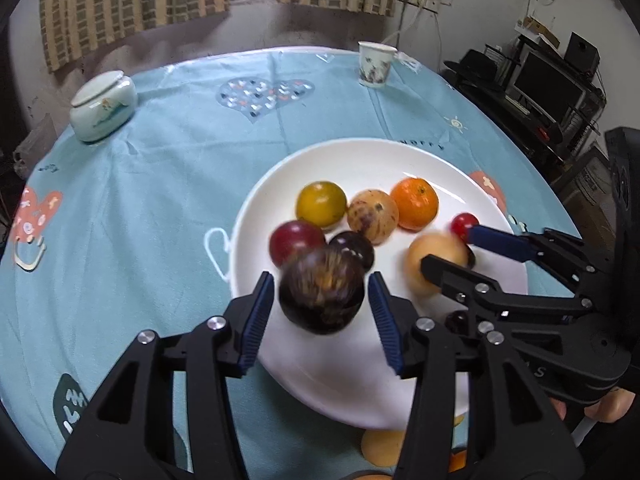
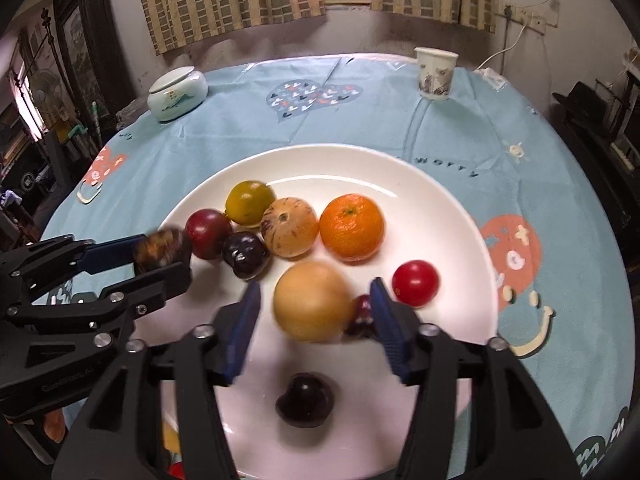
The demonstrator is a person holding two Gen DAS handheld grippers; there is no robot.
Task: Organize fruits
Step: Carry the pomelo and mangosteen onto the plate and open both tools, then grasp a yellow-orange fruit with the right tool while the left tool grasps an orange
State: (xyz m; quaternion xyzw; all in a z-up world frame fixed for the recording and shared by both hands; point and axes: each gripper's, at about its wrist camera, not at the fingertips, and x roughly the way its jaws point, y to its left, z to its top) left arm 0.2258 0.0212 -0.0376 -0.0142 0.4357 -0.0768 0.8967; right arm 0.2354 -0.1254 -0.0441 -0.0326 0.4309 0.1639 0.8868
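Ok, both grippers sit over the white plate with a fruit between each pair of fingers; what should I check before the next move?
1. Left gripper open around blurred dark brown round fruit: ok.
2. That fruit resting on the white plate: cannot tell.
3. Right gripper open around pale yellow round fruit: ok.
4. Small dark cherry crowding the right gripper's blue finger: not ok.
5. Grippers apart from each other: ok.
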